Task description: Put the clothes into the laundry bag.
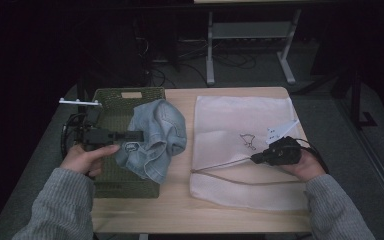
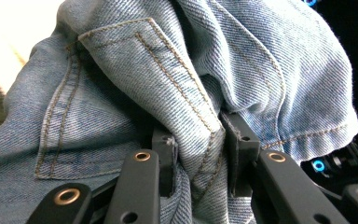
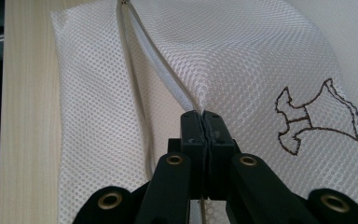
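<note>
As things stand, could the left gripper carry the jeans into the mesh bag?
Probably yes: the left gripper grips the jeans, and the right gripper lifts the mesh bag by its zipper edge, with bare table between.

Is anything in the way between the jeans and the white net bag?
Nothing visible: only bare table lies between the jeans and the mesh bag, whose zipper edge the right tool pinches up.

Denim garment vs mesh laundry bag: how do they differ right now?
The denim garment is blue, bunched and lifted over the green basket; the mesh laundry bag is white and lies mostly flat on the table. The garment is opaque twill, the bag see-through netting. Each is clamped by one gripper.
</note>
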Demonstrator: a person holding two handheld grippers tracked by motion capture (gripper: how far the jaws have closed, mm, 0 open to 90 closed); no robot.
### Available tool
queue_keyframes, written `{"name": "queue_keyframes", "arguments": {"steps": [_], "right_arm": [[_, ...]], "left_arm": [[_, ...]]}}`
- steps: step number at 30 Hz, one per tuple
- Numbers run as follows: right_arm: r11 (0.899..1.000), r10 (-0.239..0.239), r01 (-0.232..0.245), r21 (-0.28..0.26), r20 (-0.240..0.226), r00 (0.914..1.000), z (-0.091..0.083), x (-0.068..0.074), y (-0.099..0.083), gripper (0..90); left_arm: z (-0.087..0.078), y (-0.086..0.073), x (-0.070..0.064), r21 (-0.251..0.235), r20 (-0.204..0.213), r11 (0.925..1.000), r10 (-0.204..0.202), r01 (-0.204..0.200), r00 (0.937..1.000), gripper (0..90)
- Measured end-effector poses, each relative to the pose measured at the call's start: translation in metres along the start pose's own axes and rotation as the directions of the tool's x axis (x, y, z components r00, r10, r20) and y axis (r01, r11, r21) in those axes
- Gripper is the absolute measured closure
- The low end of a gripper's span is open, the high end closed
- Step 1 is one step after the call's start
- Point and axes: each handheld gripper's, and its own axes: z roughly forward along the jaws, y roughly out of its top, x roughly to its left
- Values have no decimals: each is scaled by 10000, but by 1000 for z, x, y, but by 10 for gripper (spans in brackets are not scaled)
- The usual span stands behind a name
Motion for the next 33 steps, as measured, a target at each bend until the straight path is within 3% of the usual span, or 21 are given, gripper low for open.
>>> {"name": "queue_keyframes", "arguments": {"steps": [6, 13, 16, 21, 28, 29, 33], "right_arm": [[10000, -1, 1, -21, -5, 10000, -2, -1, 2, 881], [10000, -14, 14, -74, 25, 10000, -5, -3, 9, 881], [9999, -35, 35, -95, 39, 10000, -5, -3, 9, 881], [9999, 37, -36, -142, 20, 10000, -6, -5, 8, 881], [9998, 88, -88, -162, -5, 10000, -6, -7, 8, 881], [9997, 179, -179, -153, 8, 9998, -6, -8, 7, 881], [9996, 218, -218, -160, -10, 9998, -6, -9, 7, 881]], "left_arm": [[26, 0, -10, 428, 356, 9988, 235, -250, 9991, 700], [51, 3, -29, 908, 927, 9934, 614, -698, 9938, 706], [58, 3, -32, 979, 1319, 9927, 578, -710, 9896, 709], [73, -2, -36, 1234, 1502, 9886, 669, -859, 9864, 709], [96, -12, -40, 1521, 2146, 9839, 599, -940, 9749, 709], [105, -17, -40, 1659, 2325, 9813, 574, -977, 9709, 709], [117, -23, -40, 1852, 2496, 9776, 520, -1003, 9670, 710]]}}
